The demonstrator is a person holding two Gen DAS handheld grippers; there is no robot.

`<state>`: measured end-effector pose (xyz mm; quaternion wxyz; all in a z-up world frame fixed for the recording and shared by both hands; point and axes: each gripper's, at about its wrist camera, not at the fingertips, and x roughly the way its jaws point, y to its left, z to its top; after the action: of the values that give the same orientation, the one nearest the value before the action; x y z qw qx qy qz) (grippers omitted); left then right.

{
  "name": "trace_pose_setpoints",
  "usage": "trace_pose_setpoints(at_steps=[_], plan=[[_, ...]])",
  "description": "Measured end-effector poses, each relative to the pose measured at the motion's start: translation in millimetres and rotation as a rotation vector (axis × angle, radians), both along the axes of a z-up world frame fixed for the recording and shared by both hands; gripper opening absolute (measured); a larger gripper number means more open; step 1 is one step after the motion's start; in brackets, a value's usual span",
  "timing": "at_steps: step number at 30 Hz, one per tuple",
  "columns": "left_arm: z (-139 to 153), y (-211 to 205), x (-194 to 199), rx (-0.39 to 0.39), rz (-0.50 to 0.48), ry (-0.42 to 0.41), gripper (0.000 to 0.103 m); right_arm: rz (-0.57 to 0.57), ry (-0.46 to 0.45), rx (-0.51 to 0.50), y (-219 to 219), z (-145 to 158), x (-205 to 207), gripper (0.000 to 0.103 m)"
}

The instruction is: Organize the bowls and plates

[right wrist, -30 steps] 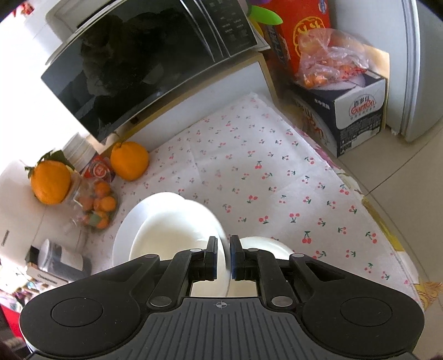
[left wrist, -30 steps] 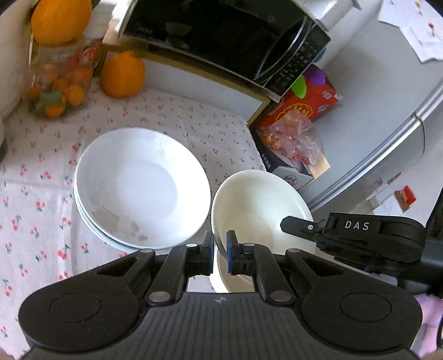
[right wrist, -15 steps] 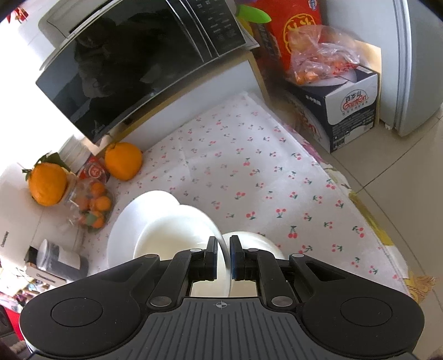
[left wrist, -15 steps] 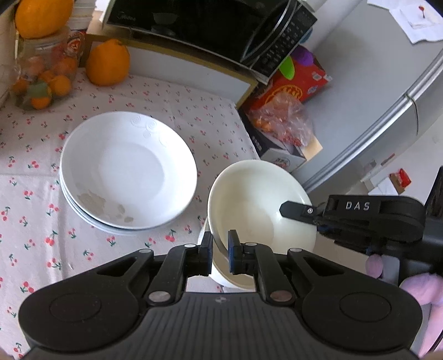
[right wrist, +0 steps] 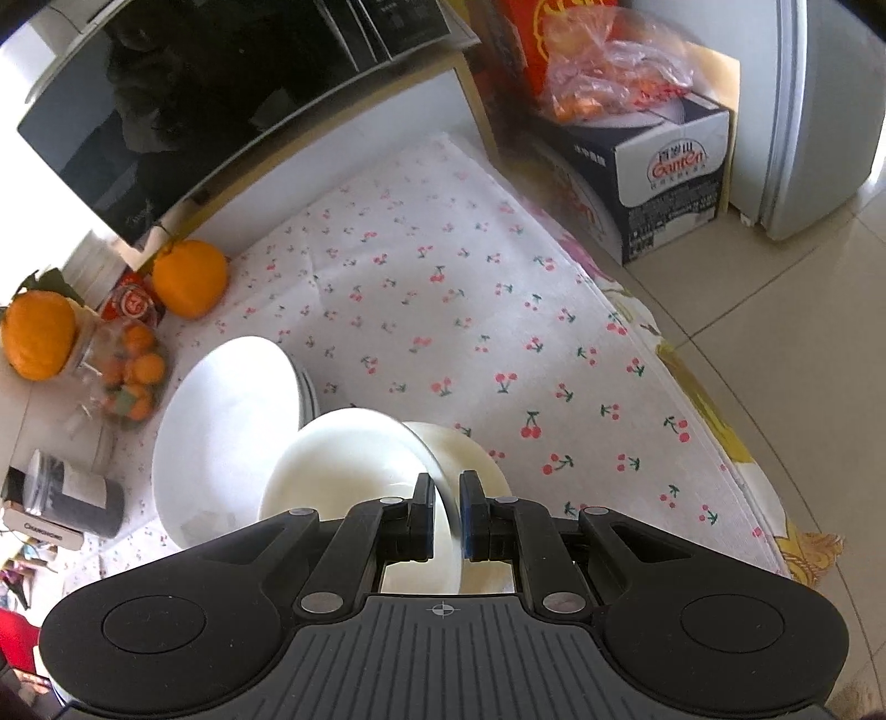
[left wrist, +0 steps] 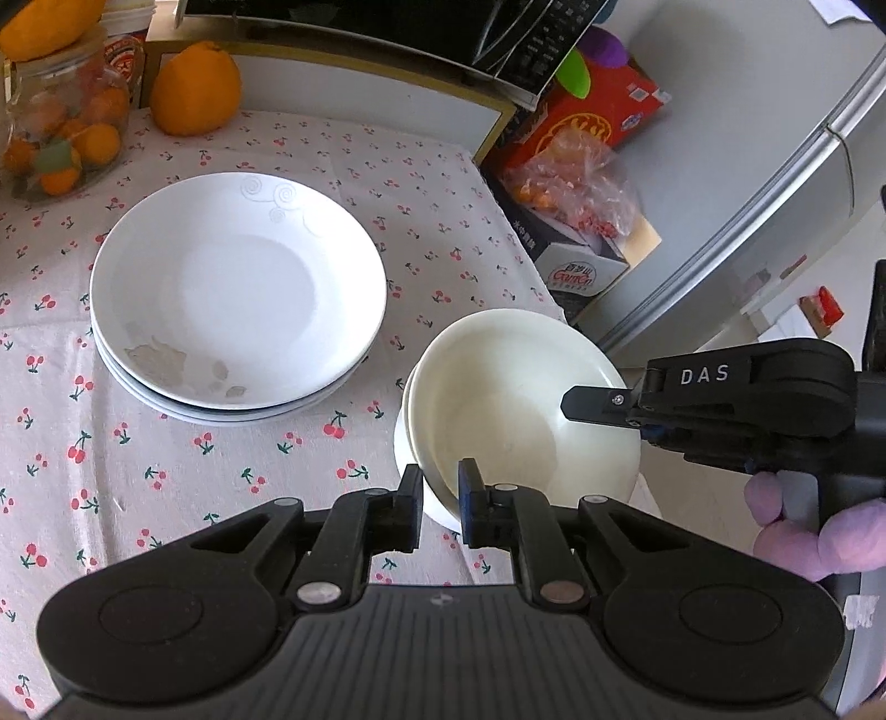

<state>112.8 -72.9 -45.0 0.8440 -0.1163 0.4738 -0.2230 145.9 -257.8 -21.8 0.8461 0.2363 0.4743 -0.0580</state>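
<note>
A cream bowl point(left wrist: 509, 410) sits tilted in another white bowl point(left wrist: 407, 459) on the cherry-print tablecloth. My left gripper point(left wrist: 440, 501) has loosened around the bowl's near rim, with gaps beside the rim. My right gripper point(right wrist: 447, 512) is shut on the same bowl's point(right wrist: 354, 459) right rim; it shows in the left wrist view point(left wrist: 598, 401) coming in from the right. A stack of white plates point(left wrist: 238, 293) lies left of the bowls and also shows in the right wrist view point(right wrist: 221, 432).
Behind the plates are a large orange point(left wrist: 196, 91) and a jar of small oranges point(left wrist: 55, 138). A microwave point(left wrist: 415, 27) stands at the back. A cardboard box with a bag of fruit point(left wrist: 576, 221) and a fridge point(left wrist: 747, 194) are to the right, beyond the table edge.
The cream bowl has come down into the bowl beneath it. My left gripper's jaws have parted from the rim. The right gripper keeps its hold.
</note>
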Motion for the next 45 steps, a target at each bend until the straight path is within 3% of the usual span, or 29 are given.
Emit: trace_pose_setpoints(at_steps=[9, 23, 28, 36, 39, 41, 45], plan=[[-2, -4, 1, 0.033, -0.006, -0.003, 0.012, -0.005, 0.029, 0.003, -1, -8, 5, 0.012], [0, -17, -6, 0.144, -0.059, -0.093, 0.017, -0.006, 0.028, -0.007, -1, -8, 6, 0.014], [1, -22, -10, 0.194, -0.078, -0.133, 0.017, -0.016, 0.005, -0.056, -1, -2, 5, 0.027], [1, -22, -12, 0.207, -0.089, -0.156, 0.024, -0.017, -0.013, -0.030, -4, 0, 4, 0.032], [2, -22, -13, 0.208, -0.101, -0.173, 0.041, -0.023, -0.019, -0.013, -6, 0, 4, 0.047], [3, -23, -16, 0.213, -0.107, -0.189, 0.060, -0.025, -0.031, 0.001, -7, 1, 4, 0.058], [3, -23, -19, 0.218, -0.134, -0.232, 0.079, -0.018, -0.059, 0.004, -9, 4, 3, 0.071]])
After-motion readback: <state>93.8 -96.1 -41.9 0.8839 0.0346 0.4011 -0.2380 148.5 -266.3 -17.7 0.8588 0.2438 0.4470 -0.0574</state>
